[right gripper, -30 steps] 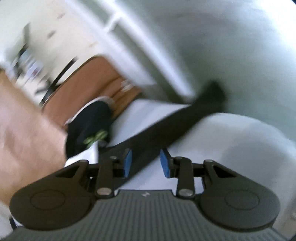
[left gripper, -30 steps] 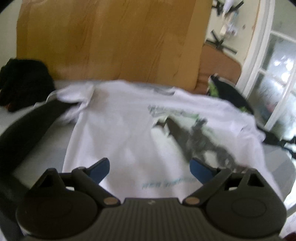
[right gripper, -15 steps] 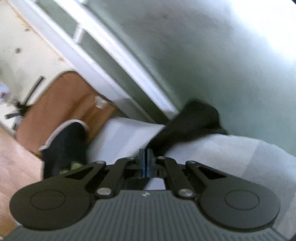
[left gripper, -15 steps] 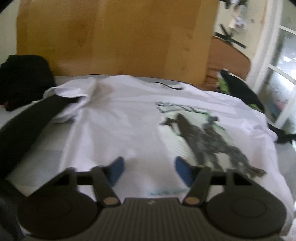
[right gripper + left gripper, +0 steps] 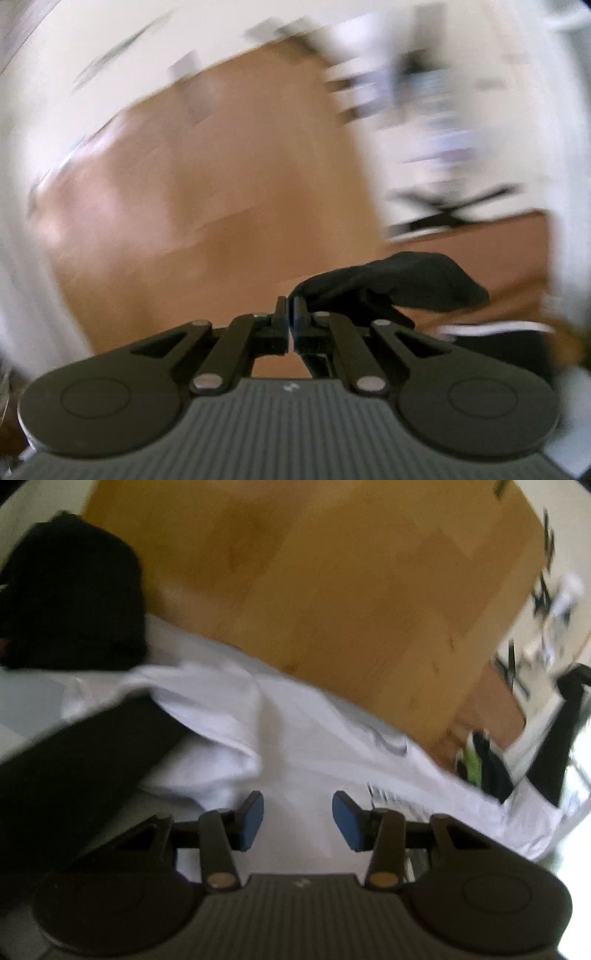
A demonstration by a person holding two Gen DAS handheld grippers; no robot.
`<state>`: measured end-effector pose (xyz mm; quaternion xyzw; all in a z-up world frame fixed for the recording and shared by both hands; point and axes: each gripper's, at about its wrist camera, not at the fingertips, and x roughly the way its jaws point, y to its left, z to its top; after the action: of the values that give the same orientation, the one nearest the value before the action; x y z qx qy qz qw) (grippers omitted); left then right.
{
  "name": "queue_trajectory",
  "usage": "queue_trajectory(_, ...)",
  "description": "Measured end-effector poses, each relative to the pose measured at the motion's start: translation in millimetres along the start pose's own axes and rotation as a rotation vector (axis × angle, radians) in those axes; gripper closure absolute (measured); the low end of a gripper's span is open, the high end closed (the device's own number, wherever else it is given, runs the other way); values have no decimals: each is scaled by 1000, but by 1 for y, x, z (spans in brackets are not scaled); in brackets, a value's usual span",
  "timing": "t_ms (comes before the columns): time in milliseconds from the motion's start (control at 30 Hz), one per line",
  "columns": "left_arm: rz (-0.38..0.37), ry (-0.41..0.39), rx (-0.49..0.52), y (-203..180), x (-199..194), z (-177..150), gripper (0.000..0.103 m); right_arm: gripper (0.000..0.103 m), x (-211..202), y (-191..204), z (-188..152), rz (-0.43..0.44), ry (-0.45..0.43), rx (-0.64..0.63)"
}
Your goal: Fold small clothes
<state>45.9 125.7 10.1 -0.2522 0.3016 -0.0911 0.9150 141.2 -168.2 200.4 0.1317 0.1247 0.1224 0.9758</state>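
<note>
A white T-shirt (image 5: pixel 295 746) with a dark print lies spread on a pale surface in the left wrist view. My left gripper (image 5: pixel 297 818) is open just above the shirt, near its left sleeve (image 5: pixel 207 709). A long black cloth strip (image 5: pixel 74 753) runs across the sleeve at the left. My right gripper (image 5: pixel 291 314) is shut on the end of a black cloth (image 5: pixel 399 280) and holds it lifted in the air. The right wrist view is heavily blurred.
A wooden headboard (image 5: pixel 314 583) stands behind the shirt. A black garment pile (image 5: pixel 70 590) sits at the far left. Another dark garment with green print (image 5: pixel 484 764) lies at the right. A wooden panel (image 5: pixel 207 199) fills the right wrist view.
My right gripper closed on the black cloth and lifted it, swinging toward the wooden panel. My left gripper narrowed its opening and moved forward and left over the shirt, tilting.
</note>
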Motion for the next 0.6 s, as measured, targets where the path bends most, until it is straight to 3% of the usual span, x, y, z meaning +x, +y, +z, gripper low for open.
queue_trajectory(133,-54,-32,-108,25,-10,8,61,98,76,74,-54,159,164,-24)
queue_trajectory(200,-41,-35,-102,24,-10,8,61,95,101,98,-90,265,283,-23)
queue_trajectory(267,-42,-27,-85,22,-8,7,60,94,115,105,-116,333,407,-11)
queue_trajectory(333,-41,-22,-71,19,-8,8,59,92,110,91,-119,336,419,-8)
queue_trajectory(400,-49,-19,-63,17,-9,9,57,77,96,61,-105,276,362,-21)
queue_trajectory(500,-62,-9,-41,11,-6,9,56,55,57,-9,-88,93,265,-27)
queue_trajectory(600,-53,5,3,2,0,5,53,43,38,-75,-94,-114,249,-50)
